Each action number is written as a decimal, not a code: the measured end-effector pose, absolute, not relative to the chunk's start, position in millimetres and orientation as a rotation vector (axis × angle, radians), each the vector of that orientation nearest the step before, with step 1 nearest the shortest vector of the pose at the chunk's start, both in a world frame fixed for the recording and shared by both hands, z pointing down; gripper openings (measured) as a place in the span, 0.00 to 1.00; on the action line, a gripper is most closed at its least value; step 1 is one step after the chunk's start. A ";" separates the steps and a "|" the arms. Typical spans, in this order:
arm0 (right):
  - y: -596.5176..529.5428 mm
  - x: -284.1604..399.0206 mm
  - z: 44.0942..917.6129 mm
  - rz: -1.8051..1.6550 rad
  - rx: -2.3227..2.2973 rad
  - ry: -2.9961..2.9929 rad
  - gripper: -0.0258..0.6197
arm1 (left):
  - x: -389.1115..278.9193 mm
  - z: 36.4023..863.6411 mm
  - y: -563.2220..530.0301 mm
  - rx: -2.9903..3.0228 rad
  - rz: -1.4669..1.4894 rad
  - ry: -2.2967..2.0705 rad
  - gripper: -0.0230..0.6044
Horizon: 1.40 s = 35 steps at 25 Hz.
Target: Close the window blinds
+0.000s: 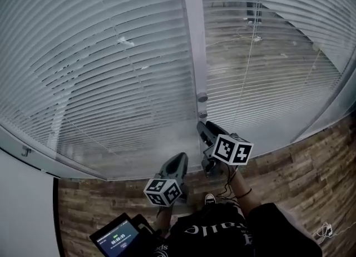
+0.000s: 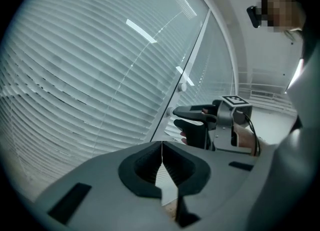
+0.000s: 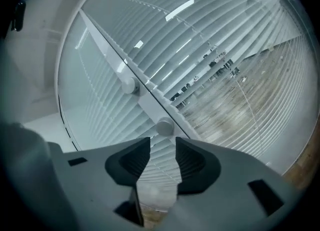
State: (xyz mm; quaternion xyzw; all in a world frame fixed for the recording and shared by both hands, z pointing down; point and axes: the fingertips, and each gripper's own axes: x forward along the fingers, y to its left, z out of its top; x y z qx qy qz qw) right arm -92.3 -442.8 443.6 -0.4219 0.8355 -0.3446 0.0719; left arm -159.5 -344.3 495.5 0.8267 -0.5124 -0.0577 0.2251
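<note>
**Head view.** Down the middle of the window, a white post (image 1: 192, 55) with a round knob (image 1: 202, 98) low on it. Left of the post, the left blind (image 1: 94, 72), slats turned flat and opaque. Right of the post, the right blind (image 1: 278, 55), slats tilted enough to see through, with a thin cord (image 1: 248, 78) hanging down its face. Just below the post's foot, the right gripper (image 1: 204, 129), jaws spread. Lower and slightly left of the post, the left gripper (image 1: 179, 160). Far down-left of the post, a tablet (image 1: 117, 239) above the wooden floor (image 1: 311, 167).

**Left gripper view.** Left gripper (image 2: 162, 146) clenched tip to tip, grasping nothing. Beyond it, near the foot of the post (image 2: 191, 50), the right gripper (image 2: 182, 117) with its fingers parted.

**Right gripper view.** Right gripper (image 3: 162, 147) released, nothing between the pads, aimed at the post's lower knob (image 3: 164, 126). Right of the post, see-through slats.

**Step in hand, as judged.** Approach to the right blind's control, with closing not yet done on that side.

**Next move, probably.**
- Carry the open right jaws rightward from the post to the cord.
- Centre the thin line between the pads and clamp firmly.
- Pull or turn until those slats match the ones left of the post.

Worth care: a thin, free-hanging cord, easy to miss or let slip.
</note>
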 end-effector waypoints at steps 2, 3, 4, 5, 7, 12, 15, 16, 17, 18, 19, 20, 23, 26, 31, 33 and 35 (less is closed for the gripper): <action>-457.7 -95.1 439.6 -0.999 -1.310 2.507 0.26 | -162.0 497.5 -355.1 2.270 -0.157 -1.418 0.04; -463.6 -96.1 436.9 -0.961 -1.338 2.519 0.26 | -162.3 499.3 -359.2 2.265 -0.154 -1.419 0.04; -468.4 -97.4 434.7 -0.923 -1.365 2.534 0.26 | -162.3 501.3 -362.3 2.260 -0.148 -1.419 0.04; -472.6 -98.7 433.3 -0.897 -1.391 2.543 0.26 | -162.3 503.2 -364.4 2.257 -0.141 -1.420 0.04; -478.8 -98.5 432.4 -0.894 -1.433 2.517 0.26 | -162.3 505.9 -366.2 2.252 -0.127 -1.419 0.04; -481.9 -96.8 430.6 -0.778 -1.533 2.541 0.26 | -167.1 511.2 -368.2 2.241 -0.107 -1.415 0.04; -482.8 -98.0 432.0 -0.456 -1.708 2.718 0.25 | -172.1 518.3 -367.4 2.220 -0.091 -1.423 0.04; -481.7 -97.5 431.9 -0.294 -1.788 2.786 0.25 | -172.2 520.0 -366.5 2.216 -0.087 -1.426 0.04; -479.7 -97.2 430.8 -0.108 -1.872 2.846 0.25 | -172.0 520.7 -365.2 2.215 -0.084 -1.429 0.04; -477.1 -97.4 429.1 0.089 -1.950 2.891 0.25 | -172.0 520.6 -363.3 2.215 -0.085 -1.431 0.04; -474.0 -98.0 427.9 0.285 -2.014 2.921 0.25 | -172.1 519.9 -360.7 2.215 -0.089 -1.431 0.04; -470.5 -99.0 427.7 0.466 -2.062 2.942 0.25 | -172.5 518.8 -357.6 2.215 -0.094 -1.431 0.04; -463.0 -102.0 428.6 0.826 -2.092 2.962 0.25 | -174.8 516.7 -350.9 2.217 -0.103 -1.430 0.04; -463.4 -102.2 428.3 0.747 -2.052 2.923 0.25 | -175.1 516.0 -351.5 2.222 -0.111 -1.419 0.04; -456.8 -97.3 434.7 -0.172 -1.853 2.786 0.26 | -173.7 517.4 -349.5 2.228 -0.104 -1.402 0.04; -459.1 -94.9 434.2 -0.450 -1.750 2.684 0.26 | -175.0 517.3 -349.5 2.226 -0.106 -1.401 0.04; -465.2 -92.9 434.6 -0.662 -1.661 2.589 0.26 | -175.7 518.1 -349.1 2.224 -0.105 -1.400 0.04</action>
